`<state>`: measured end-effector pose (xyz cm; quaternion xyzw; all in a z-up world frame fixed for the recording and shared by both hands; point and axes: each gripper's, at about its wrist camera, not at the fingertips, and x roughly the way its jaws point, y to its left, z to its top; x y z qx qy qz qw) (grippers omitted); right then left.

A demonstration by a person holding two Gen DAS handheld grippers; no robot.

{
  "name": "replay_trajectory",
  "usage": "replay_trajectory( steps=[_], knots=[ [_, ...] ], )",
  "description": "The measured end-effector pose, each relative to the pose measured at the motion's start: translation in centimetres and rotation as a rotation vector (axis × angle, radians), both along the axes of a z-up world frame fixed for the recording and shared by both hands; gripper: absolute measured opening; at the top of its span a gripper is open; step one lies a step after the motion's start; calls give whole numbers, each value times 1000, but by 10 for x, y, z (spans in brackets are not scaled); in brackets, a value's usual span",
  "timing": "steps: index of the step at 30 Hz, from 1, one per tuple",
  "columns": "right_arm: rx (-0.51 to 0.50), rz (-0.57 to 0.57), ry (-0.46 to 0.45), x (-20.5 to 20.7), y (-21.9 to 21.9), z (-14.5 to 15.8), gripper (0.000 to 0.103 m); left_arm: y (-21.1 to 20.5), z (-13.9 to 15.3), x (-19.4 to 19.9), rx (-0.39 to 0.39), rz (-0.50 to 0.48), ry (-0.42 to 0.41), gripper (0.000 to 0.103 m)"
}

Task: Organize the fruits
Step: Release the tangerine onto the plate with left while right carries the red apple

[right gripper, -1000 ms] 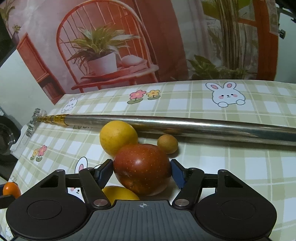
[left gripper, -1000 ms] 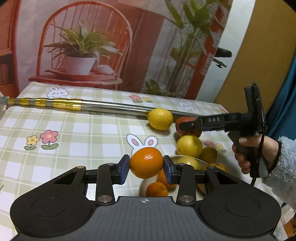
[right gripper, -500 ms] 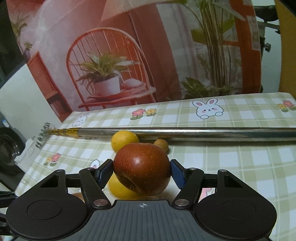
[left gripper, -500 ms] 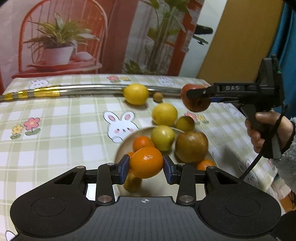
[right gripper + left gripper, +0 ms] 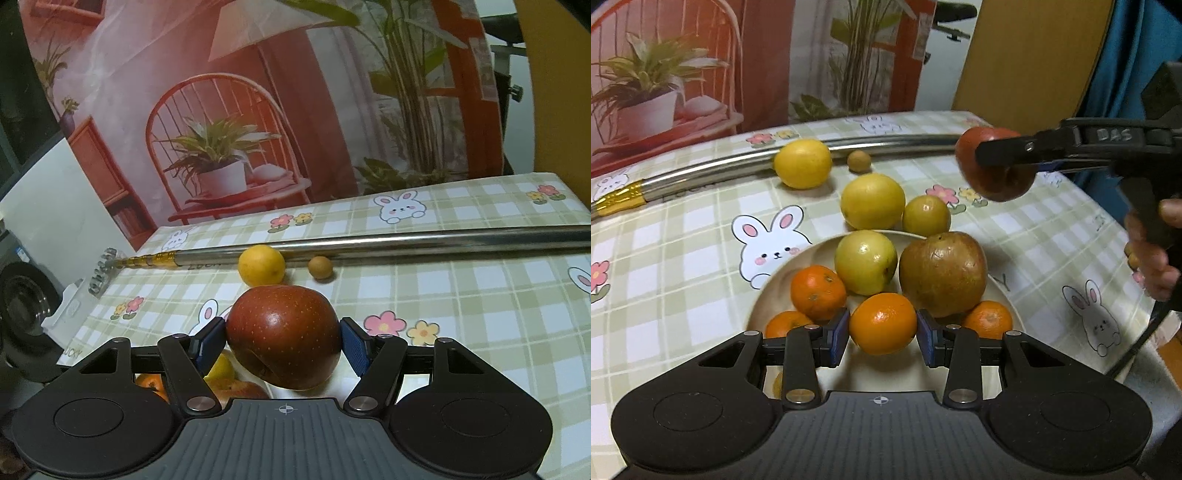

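Note:
My left gripper [image 5: 882,334] is shut on an orange mandarin [image 5: 882,323], held just above the near part of a pale plate [image 5: 759,295]. The plate holds three other mandarins [image 5: 817,292], a yellow-green fruit [image 5: 866,261] and a brownish apple [image 5: 942,273]. My right gripper [image 5: 283,341] is shut on a red apple [image 5: 283,341]; in the left wrist view that red apple [image 5: 995,164] hangs in the air beyond the plate, at the right. Two yellow fruits [image 5: 873,201] and a smaller one [image 5: 926,216] lie on the cloth behind the plate.
A long metal pole [image 5: 701,168] with a gold band crosses the far side of the checked tablecloth [image 5: 683,266]; the same pole [image 5: 424,242] shows in the right wrist view. A small brown fruit [image 5: 859,161] lies beside it. A person's hand [image 5: 1152,254] holds the right gripper's handle.
The left gripper has swung over the plate and lowered with the mandarin. The right gripper has lifted the red apple off the table and carried it up and away from the other fruit.

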<state>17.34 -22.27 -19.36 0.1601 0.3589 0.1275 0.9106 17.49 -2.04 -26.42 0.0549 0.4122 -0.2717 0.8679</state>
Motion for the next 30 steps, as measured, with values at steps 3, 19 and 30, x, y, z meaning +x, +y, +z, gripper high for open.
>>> replay_trajectory(
  steps=[3, 19, 30],
  knots=[
    [2, -9, -1, -4, -4, 0, 63, -6, -3, 3, 3, -9, 2, 41],
    [22, -24, 16, -14, -12, -6, 63, -6, -1, 1, 1, -5, -13, 60],
    [27, 39, 14, -34, 6, 2, 63, 45, 37, -23, -48, 184, -52, 61]
  ],
)
